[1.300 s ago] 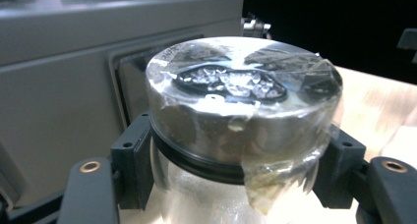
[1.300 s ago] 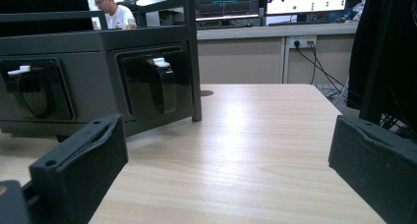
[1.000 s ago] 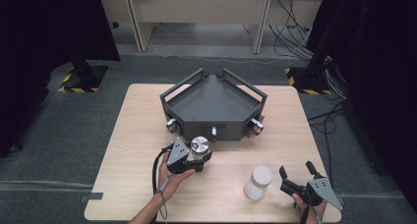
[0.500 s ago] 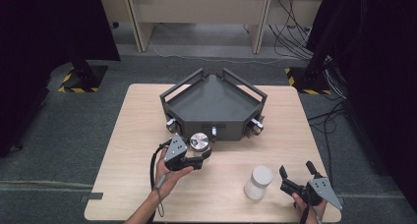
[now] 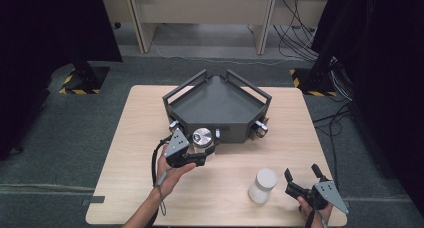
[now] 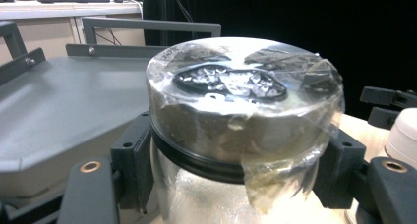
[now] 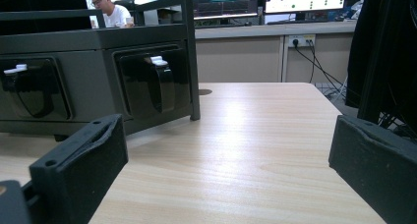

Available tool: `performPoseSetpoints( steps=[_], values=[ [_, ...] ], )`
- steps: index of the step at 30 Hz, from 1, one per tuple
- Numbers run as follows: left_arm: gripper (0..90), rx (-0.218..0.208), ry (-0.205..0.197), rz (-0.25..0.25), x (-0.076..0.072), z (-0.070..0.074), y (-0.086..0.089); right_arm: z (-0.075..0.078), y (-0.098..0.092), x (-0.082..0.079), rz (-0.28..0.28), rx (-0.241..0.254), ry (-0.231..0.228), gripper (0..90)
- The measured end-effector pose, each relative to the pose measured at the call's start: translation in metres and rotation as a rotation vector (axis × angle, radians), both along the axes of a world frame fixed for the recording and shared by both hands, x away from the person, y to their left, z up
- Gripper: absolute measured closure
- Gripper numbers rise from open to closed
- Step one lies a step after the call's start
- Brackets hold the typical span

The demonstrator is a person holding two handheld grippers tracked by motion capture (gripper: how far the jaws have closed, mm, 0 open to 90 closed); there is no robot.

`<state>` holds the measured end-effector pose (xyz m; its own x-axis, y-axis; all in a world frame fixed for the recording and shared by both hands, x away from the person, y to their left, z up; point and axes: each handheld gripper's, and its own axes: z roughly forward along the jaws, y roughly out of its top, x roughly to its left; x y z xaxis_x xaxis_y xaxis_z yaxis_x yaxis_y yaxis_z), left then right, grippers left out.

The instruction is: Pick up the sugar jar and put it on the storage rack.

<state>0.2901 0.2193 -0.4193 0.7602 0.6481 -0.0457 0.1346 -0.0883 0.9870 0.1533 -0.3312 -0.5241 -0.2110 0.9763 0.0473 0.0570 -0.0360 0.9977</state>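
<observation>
Two containers are in play. First, a clear glass jar with a silver metal lid under wrinkled transparent film (image 5: 202, 139): it is clamped between the jaws of the left gripper (image 5: 196, 155), at the near front edge of the dark grey, wedge-shaped metal tray with raised rail handles (image 5: 220, 105). In the left gripper view the black pads sit on either side of the jar (image 6: 236, 135), just below the lid's dark rim. Judgement: gripping below the rim rather than on the slippery film-covered lid gives a shoulder for the pads to catch on, so the jar cannot slide down out of the hold.

The tray floor (image 6: 64, 111) lies just behind and slightly below the lid. Judgement: the jar is held up at tray height to clear the front wall and go in.

Second, a white cylindrical plastic bottle with a rounded cap (image 5: 263, 186) stands upright on the light wooden table (image 5: 130, 178), near its front edge, just beside the right gripper (image 5: 302, 177) but not touching it. That gripper's jaws stand wide apart with nothing between them; the right gripper view shows bare tabletop (image 7: 246, 150) between the two pads. Judgement: it rests low and parked while the left side works, with the bottle the likely next pick.
</observation>
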Motion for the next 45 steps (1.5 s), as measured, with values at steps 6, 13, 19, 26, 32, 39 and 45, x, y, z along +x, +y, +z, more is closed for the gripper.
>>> performPoseSetpoints(
  steps=[6, 13, 19, 26, 32, 39, 45],
  values=[
    [31.0, 0.001, -0.007, 0.01, 0.007, 0.01, -0.001, 0.0, 0.0, 0.0, 0.002, -0.002, -0.001, 1.5],
    [31.1, -0.002, -0.029, 0.026, 0.016, 0.029, -0.004, 0.0, -0.001, 0.0, 0.001, -0.001, -0.001, 1.5],
    [31.0, -0.003, -0.047, 0.044, 0.023, 0.04, -0.007, 0.0, 0.0, 0.0, 0.002, -0.001, -0.001, 1.5],
    [31.1, 0.001, -0.042, 0.085, 0.038, 0.051, -0.013, 0.0, -0.001, 0.0, 0.005, 0.0, 0.0, 1.5],
    [31.1, 0.01, -0.041, 0.134, 0.051, 0.063, -0.018, 0.0, -0.001, 0.001, 0.004, 0.0, 0.002, 1.5],
    [31.0, 0.002, -0.023, 0.186, 0.067, 0.062, -0.021, 0.0, -0.001, 0.001, 0.007, 0.001, 0.004, 1.5],
    [31.0, 0.005, -0.027, 0.234, 0.078, 0.057, -0.025, 0.0, -0.001, 0.001, 0.009, 0.002, 0.005, 1.5]
  ],
)
